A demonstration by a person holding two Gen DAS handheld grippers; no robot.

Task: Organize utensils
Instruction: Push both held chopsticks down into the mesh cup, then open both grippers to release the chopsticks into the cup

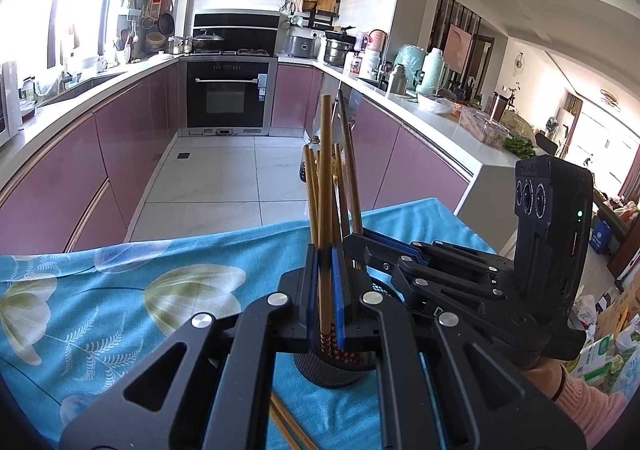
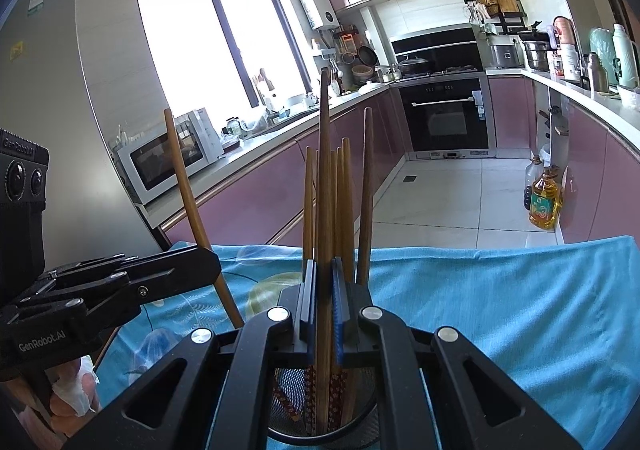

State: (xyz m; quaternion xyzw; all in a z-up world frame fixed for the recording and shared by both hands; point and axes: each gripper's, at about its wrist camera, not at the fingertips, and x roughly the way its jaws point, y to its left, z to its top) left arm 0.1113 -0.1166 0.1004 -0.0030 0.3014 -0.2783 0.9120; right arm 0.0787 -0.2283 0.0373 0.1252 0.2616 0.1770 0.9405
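Tablecloth [image 2: 500,290]; chopstick [image 2: 325,209] between jaws.

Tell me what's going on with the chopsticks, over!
Left tongs shut on one chopstick. Right tongs shut on another chopstick, over the mesh holder. Holder already crowded with chopsticks; two loose ones lie on the blue cloth.

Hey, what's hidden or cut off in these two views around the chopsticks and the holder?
- Holder, left wrist view: mostly hidden by the left tongs.
- Holder's base, right wrist view: cut off by the bottom edge.
- Loose chopsticks on the cloth: ends run past the frame.
- Right tongs' chopstick: lower end lost among others.
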